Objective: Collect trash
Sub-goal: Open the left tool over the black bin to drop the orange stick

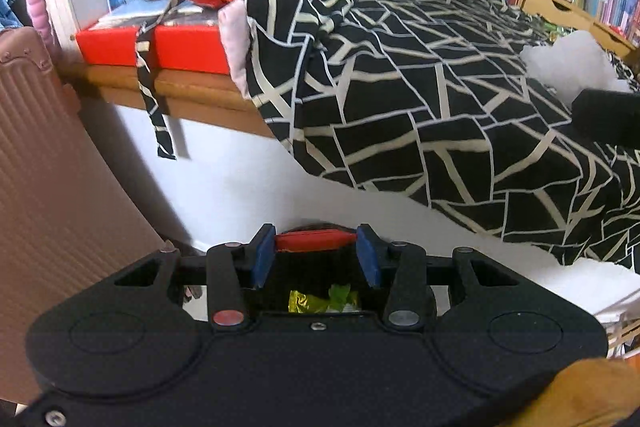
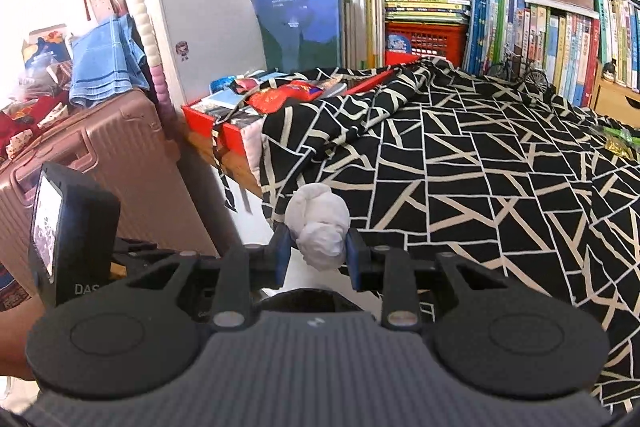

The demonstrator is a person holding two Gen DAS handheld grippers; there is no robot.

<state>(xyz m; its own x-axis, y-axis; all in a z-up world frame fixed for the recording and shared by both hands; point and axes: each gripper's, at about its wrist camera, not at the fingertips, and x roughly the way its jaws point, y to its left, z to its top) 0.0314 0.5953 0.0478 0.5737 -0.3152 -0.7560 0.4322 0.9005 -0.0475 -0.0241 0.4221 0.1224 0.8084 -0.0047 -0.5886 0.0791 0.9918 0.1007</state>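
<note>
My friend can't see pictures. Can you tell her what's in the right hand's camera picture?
The right gripper squeezes a crumpled white tissue between its blue pads, beside a bed covered in black cloth with cream lines. A pinkish suitcase stands to the left, and shelves of books sit under a window behind.

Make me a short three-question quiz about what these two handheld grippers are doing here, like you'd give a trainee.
1. True or false: the right gripper is empty.
2. What is clamped in the left gripper? A) a flat red piece B) a book C) a blue towel
3. Fill in: the black cloth has a ____ line pattern.

Key:
1. False; its pads are shut on a crumpled white tissue.
2. A, the flat red piece.
3. White, or cream.
</note>
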